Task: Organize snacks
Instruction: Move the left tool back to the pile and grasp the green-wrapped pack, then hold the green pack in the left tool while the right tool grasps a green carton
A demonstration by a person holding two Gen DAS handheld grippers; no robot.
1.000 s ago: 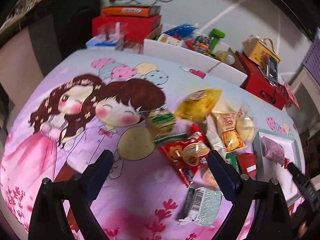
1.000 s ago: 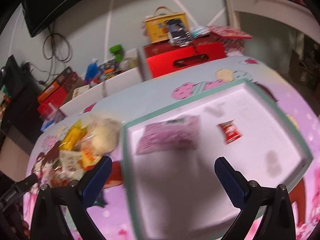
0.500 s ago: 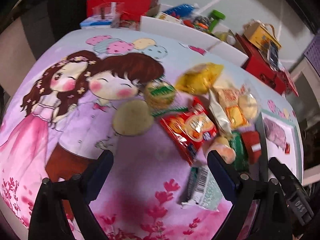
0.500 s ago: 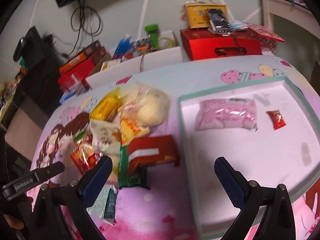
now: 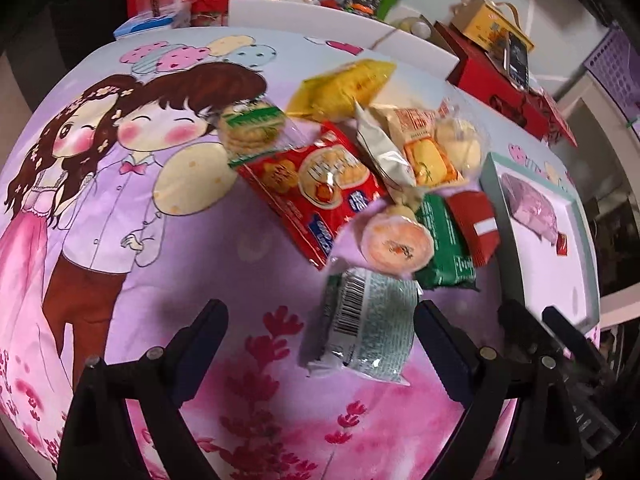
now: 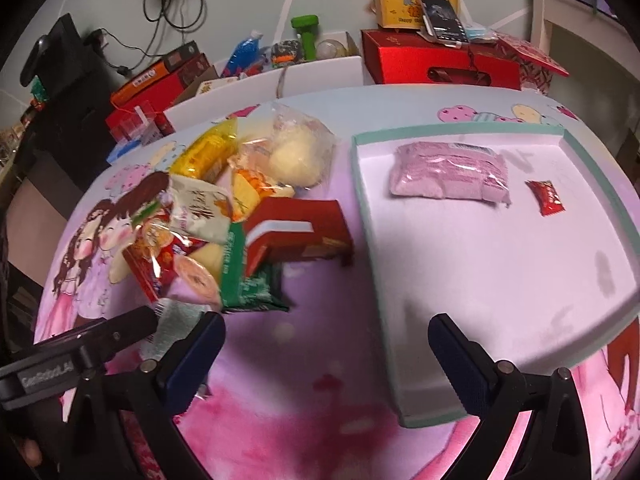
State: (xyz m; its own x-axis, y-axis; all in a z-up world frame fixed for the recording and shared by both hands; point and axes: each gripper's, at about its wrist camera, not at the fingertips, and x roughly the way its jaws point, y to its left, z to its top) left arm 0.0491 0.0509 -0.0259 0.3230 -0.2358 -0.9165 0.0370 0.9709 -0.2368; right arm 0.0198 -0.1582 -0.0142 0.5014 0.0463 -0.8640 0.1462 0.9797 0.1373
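Observation:
A heap of snack packets lies on the cartoon-print cloth: a red biscuit bag [image 5: 316, 184], a yellow packet [image 5: 344, 86], a green packet [image 5: 444, 240], a red box [image 6: 296, 232] and a pale green wrapped pack [image 5: 368, 320]. My left gripper [image 5: 320, 344] hangs open just before the pale green pack, which lies between its fingers. A white tray with a teal rim [image 6: 370, 216] holds a pink packet [image 6: 448, 174] and a small red candy [image 6: 546, 196]. My right gripper [image 6: 326, 354] is open and empty, near the tray's front left corner.
Red boxes [image 6: 440, 62], a yellow carton with a phone on it [image 6: 416, 0], a green bottle [image 6: 304, 36] and white bins [image 6: 320, 76] line the far side of the table. The left gripper's body [image 6: 80, 348] shows at the lower left of the right wrist view.
The left gripper has moved forward and right toward the snack heap, so the pale green pack now lies between its fingers. The right gripper has swung left from the tray toward the heap.

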